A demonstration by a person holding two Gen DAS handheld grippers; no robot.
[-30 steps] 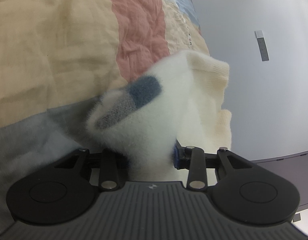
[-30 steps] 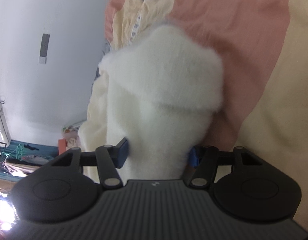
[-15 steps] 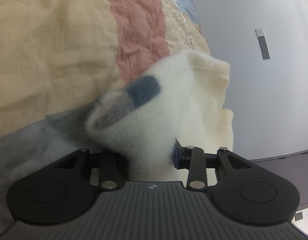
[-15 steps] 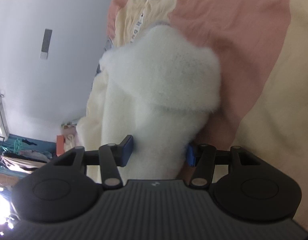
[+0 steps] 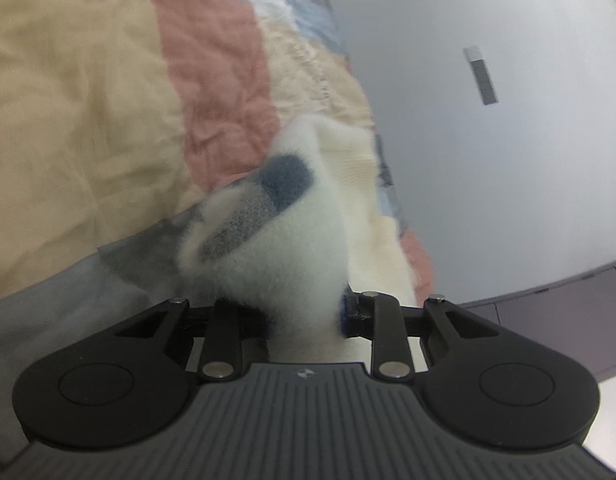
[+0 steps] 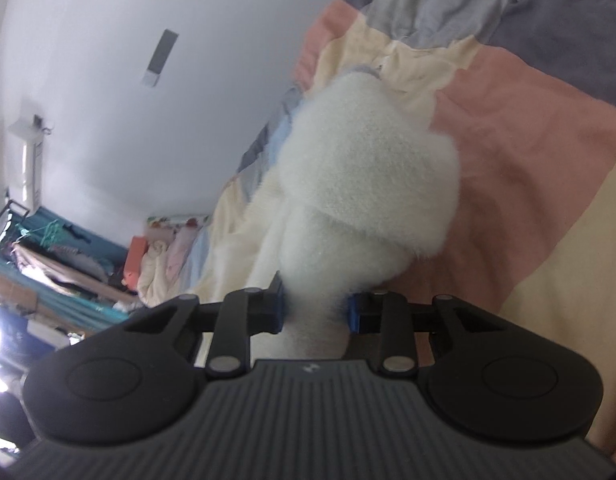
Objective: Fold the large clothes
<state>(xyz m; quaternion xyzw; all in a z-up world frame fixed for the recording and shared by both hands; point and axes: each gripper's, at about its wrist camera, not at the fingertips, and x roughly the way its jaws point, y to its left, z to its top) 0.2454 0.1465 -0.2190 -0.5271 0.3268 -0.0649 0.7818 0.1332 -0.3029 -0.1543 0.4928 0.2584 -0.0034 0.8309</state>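
Seemingly, both closing grippers, left gripper (image 5: 303, 316) and right gripper (image 6: 316, 314), pinch fluffy sweater (image 6: 368, 176).

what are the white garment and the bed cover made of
White garment: looks like fuzzy fleece or brushed knit, matte, with a soft hairy edge. Bed cover: seems a thin woven cotton, matte and finely crinkled, in stitched colour blocks.

black ribbed tool (image 5: 303, 316), blue pads (image 6: 354, 314), silver rivets

Soft even daylight, motion blur, fisheye-bent edges, lower-left glare.
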